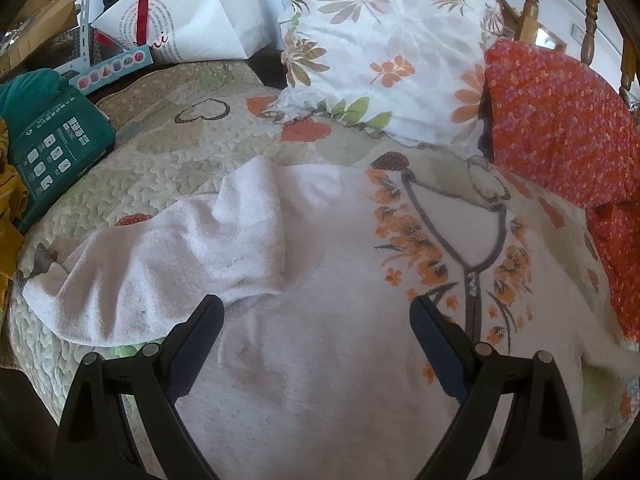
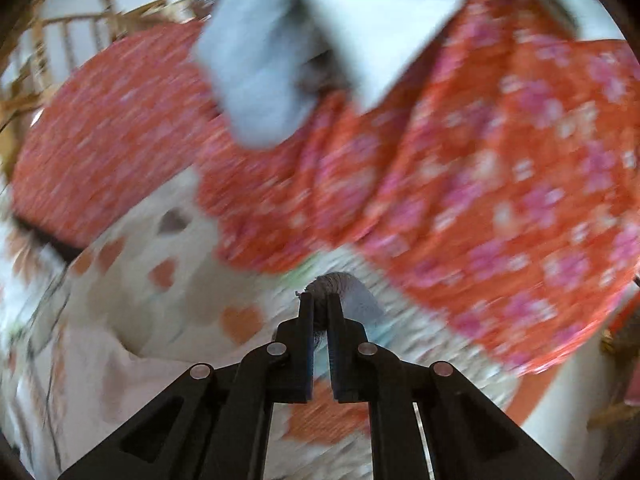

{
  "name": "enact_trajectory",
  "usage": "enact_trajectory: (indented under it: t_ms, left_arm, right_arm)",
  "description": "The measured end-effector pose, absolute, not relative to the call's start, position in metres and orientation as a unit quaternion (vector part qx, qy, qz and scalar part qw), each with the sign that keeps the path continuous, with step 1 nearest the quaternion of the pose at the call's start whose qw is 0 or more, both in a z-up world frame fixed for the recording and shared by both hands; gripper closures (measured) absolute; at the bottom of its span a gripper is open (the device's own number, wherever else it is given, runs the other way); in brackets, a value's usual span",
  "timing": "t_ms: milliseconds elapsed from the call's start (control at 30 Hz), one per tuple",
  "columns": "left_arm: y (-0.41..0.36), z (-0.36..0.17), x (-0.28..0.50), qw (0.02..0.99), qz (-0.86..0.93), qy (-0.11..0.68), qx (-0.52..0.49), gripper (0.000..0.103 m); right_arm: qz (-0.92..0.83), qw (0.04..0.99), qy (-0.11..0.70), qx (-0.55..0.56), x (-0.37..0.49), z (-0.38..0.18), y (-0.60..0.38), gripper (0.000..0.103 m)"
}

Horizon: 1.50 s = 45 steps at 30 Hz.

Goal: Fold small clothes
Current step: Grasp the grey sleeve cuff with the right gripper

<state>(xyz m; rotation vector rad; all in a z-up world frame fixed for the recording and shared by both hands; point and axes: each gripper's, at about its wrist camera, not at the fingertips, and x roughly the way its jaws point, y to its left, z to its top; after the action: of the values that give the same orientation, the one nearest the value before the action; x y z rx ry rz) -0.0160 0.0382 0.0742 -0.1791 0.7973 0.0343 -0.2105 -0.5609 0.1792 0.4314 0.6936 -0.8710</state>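
Note:
A pale pink sweater (image 1: pixel 320 280) with orange flowers and a grey neckline lies flat on the quilted bedspread (image 1: pixel 168 160). Its left sleeve (image 1: pixel 160 256) is folded across toward the body. My left gripper (image 1: pixel 316 312) is open and empty just above the sweater's chest. In the blurred right wrist view my right gripper (image 2: pixel 320 300) is shut on the grey-edged cuff (image 2: pixel 340 284) of the sweater's other sleeve, held above the bedspread (image 2: pixel 132 272).
A floral white pillow (image 1: pixel 384 60) and an orange-red flowered pillow (image 1: pixel 560 128) lie at the head of the bed; the red one also fills the right wrist view (image 2: pixel 440 184). A green box (image 1: pixel 56 148) and a white paper bag (image 1: pixel 192 16) sit at the left.

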Motion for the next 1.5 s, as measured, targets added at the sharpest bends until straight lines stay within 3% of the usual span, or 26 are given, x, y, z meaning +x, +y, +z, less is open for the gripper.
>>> enact_trajectory:
  t_ms: [300,600,1033,1500]
  left_arm:
    - [0.052,0.087,-0.018,0.920,0.014,0.377,-0.105,0.010]
    - [0.146,0.113,-0.031,0.916,0.083,0.350,-0.180,0.010]
    - [0.255,0.130,-0.064,0.904,0.199,0.289,-0.244,0.009]
    - [0.307,0.127,-0.090,0.878,0.263,0.264,-0.300,0.009]
  right_arm:
    - [-0.409,0.837,0.312,0.187,-0.201,0.200,-0.551,0.097]
    - [-0.155,0.913,0.351,0.140,-0.064,0.196,-0.369,0.097]
    - [0.113,0.869,0.473,0.090,0.087,0.091,-0.071,0.097]
    - [0.168,0.812,0.557,0.039,0.117,0.019,0.033,0.093]
